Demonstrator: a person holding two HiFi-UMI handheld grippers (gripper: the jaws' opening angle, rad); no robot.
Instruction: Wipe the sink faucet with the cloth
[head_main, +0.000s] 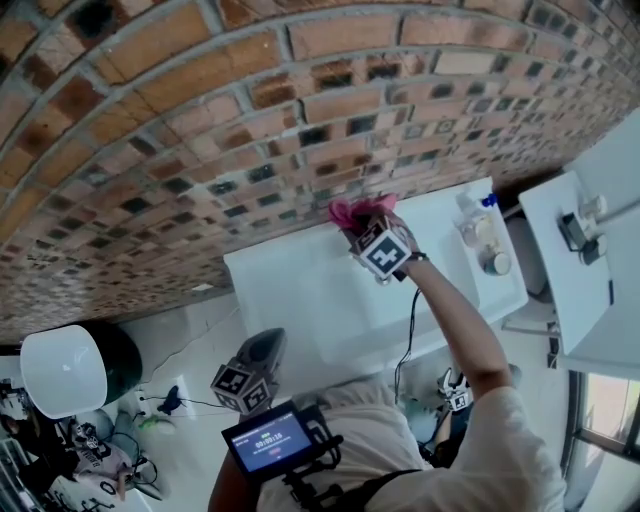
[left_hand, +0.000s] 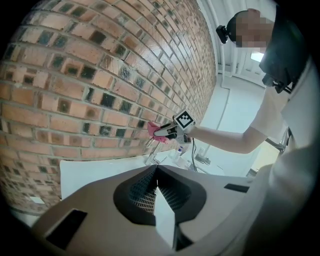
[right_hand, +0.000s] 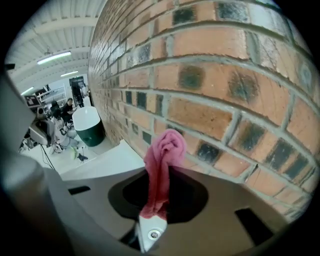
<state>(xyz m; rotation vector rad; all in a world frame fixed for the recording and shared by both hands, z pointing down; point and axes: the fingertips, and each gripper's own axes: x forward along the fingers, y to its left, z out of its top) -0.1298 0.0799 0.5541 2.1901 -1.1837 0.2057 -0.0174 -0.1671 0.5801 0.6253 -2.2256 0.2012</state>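
Cloth (head_main: 352, 211), pink and bunched, clamped tight in my right hand-held gripper (head_main: 360, 226) at centre frame by the brick wall (head_main: 200, 120) above the sink (head_main: 285, 295), left hand-held gripper (head_main: 265, 352) closed on nothing at lower left: I would lower it onto the faucet (left_hand: 149, 154), rubbing lightly.

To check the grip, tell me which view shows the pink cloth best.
Right gripper view: the pink cloth stands large, pinched by the right gripper. Head view shows only a tuft; left gripper view, a small distant patch.
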